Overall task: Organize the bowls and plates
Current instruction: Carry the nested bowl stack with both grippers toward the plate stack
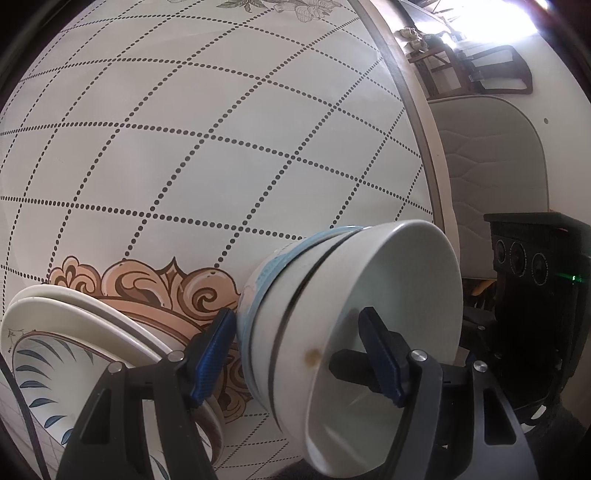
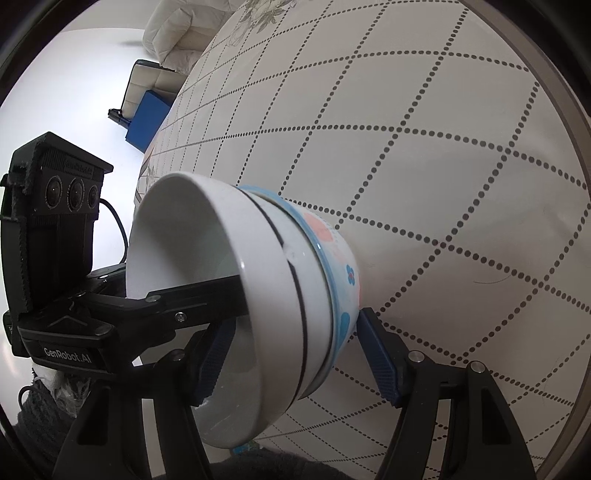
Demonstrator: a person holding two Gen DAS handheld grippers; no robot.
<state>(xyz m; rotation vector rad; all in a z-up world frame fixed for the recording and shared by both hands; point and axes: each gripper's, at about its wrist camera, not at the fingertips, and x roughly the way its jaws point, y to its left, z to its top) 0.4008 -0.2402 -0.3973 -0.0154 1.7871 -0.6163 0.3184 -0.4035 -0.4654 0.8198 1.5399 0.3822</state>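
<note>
A nested stack of three bowls [image 1: 332, 314] stands on the table: a plain white bowl on top, a black-rimmed white bowl under it, a blue-rimmed flowered bowl at the bottom. My left gripper [image 1: 299, 354] is shut on the stack, one finger inside the top bowl, the other against the outer wall. My right gripper [image 2: 295, 354] is shut on the same bowl stack [image 2: 273, 295] from the opposite side, one finger inside, one outside. A stack of plates [image 1: 74, 332] with a blue leaf pattern lies at the lower left of the left wrist view.
The round table [image 1: 221, 147] wears a white cloth with a dotted diamond grid [image 2: 424, 166]. A grey chair [image 1: 491, 166] stands past the table's edge. A blue box [image 2: 147, 122] and a white sofa [image 2: 177, 33] stand on the floor beyond.
</note>
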